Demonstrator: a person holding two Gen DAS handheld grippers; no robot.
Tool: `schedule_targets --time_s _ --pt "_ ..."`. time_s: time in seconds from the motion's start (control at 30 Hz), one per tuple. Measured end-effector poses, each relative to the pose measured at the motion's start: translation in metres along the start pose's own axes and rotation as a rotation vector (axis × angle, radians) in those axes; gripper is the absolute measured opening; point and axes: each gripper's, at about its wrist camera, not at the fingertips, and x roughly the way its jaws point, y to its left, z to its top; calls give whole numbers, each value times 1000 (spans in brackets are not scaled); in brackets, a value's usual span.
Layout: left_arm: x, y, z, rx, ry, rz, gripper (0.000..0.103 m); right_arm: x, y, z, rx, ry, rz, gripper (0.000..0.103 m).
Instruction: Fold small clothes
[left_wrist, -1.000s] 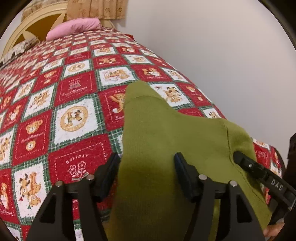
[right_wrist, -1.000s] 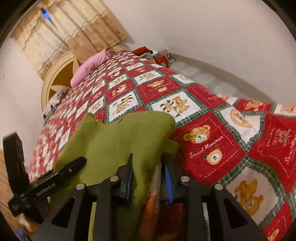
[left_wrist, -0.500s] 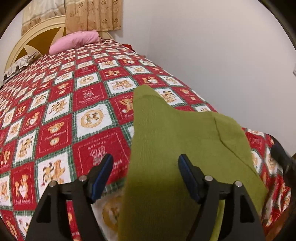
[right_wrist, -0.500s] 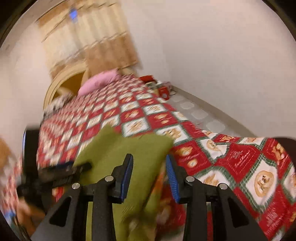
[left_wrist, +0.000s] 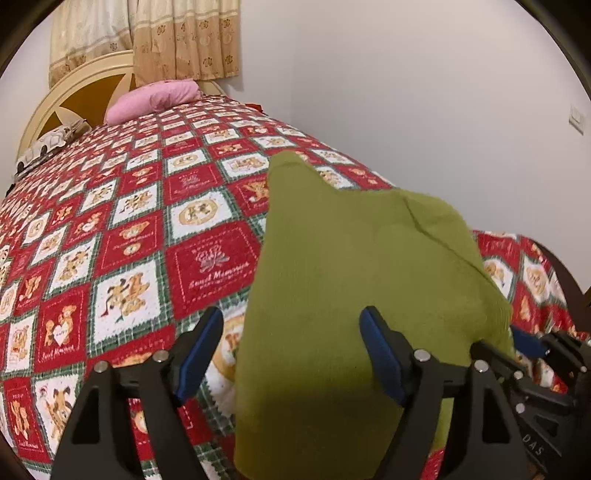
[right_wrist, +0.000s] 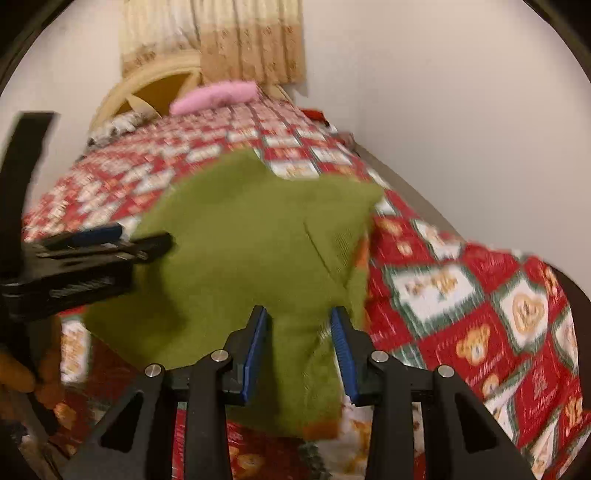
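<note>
Lying between both tongs, the green garment (left_wrist: 354, 266)

Bed (left_wrist: 110, 229) with red teddy-bear quilt, green garment (left_wrist: 351, 266), pink pillow (left_wrist: 155, 98)

garment: olive-green knit (left_wrist: 351, 266) | state: folded, flat, one corner raised | place: on the quilt's near end

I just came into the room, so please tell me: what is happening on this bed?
A person is folding a small green garment on a bed with a red teddy-bear quilt, using two handheld grippers. The left gripper has its jaws opening, and its pads do not press the cloth between them. The right gripper also has green cloth between its jaws, with gaps showing at the pads.
</note>
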Motion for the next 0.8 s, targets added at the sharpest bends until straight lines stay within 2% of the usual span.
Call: schedule_targets --time_s 0.1,0.2,0.27,0.4,0.5,0.6,0.7,0.8 --pt "1 4 -9 0 -22 2 87 3 -23 -4 154 14 99 38" --pt "-3 15 -19 -39 9 -50 89 1 -30 -11 202 23 114 39" --pt "-7 24 -27 -65 29 -86 88 -7 -28 -16 187 10 76 39" --pt "-18 39 -47 -73 46 -114 88 -31 -21 -27 108 -23 -28 39" --pt "-26 38 -53 -62 47 -101 88 -54 -13 -31 70 -61 -95 39" --pt "-37 28 -53 -9 26 -57 87 -80 -3 -32 36 -107 -168 39" --pt "-52 19 -54 44 -1 -20 87 -101 3 -37 44 -135 -182 41" --pt "-66 15 -59 63 -5 -14 87 -111 7 -44 75 -109 -174 41"
